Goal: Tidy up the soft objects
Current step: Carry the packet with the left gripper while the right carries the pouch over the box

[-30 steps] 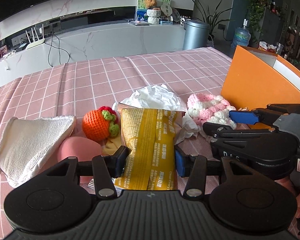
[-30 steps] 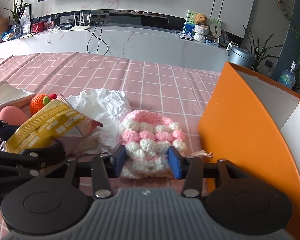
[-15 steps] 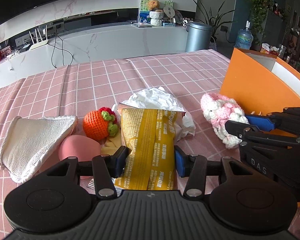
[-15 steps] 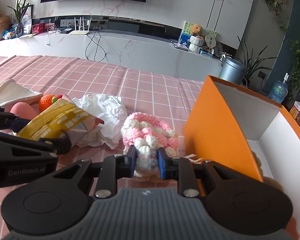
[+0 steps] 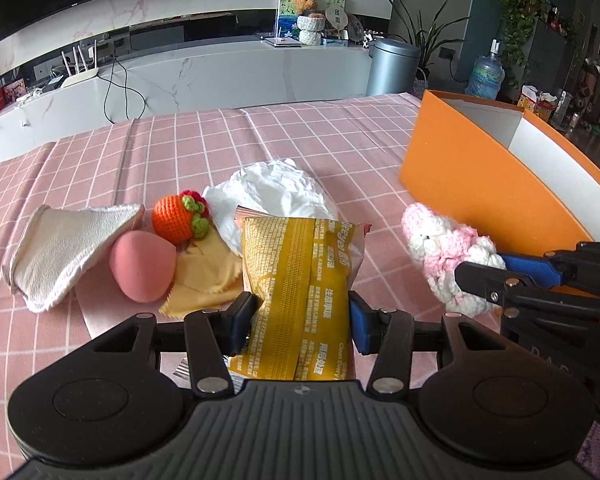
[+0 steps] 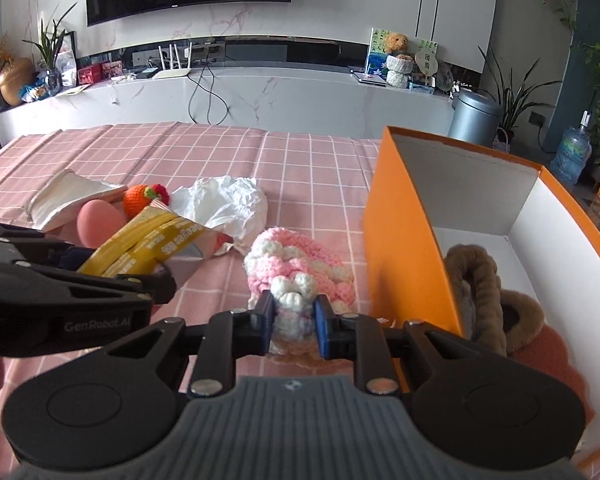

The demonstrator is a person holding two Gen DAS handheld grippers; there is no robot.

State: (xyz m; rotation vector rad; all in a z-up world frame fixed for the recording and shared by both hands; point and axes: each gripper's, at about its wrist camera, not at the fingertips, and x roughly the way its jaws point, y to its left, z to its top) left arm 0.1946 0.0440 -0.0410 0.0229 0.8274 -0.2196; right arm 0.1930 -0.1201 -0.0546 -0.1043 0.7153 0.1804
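Observation:
My left gripper (image 5: 300,320) is shut on a yellow wipes packet (image 5: 300,276), gripping it across its width; the right wrist view shows the packet (image 6: 148,240) tilted up off the pink checked tablecloth (image 5: 220,148). My right gripper (image 6: 294,322) is shut on a pink-and-white crocheted piece (image 6: 300,264), which bunches between the blue pads. That crocheted piece (image 5: 444,252) hangs just left of the open orange box (image 6: 404,232). Inside the box lie a brown fuzzy item (image 6: 484,292) and something pink (image 6: 540,352).
On the cloth to the left lie a folded white towel (image 5: 60,248), a pink egg-shaped sponge (image 5: 142,266), an orange crocheted fruit (image 5: 176,220), a yellow cloth (image 5: 204,272) and crumpled white paper (image 5: 276,192). The orange box wall (image 5: 480,192) stands at the right.
My right gripper closed on the pink-and-white crocheted piece and lifted it off the cloth toward the orange box. My left gripper has kept its hold on the yellow packet and drawn back slightly.

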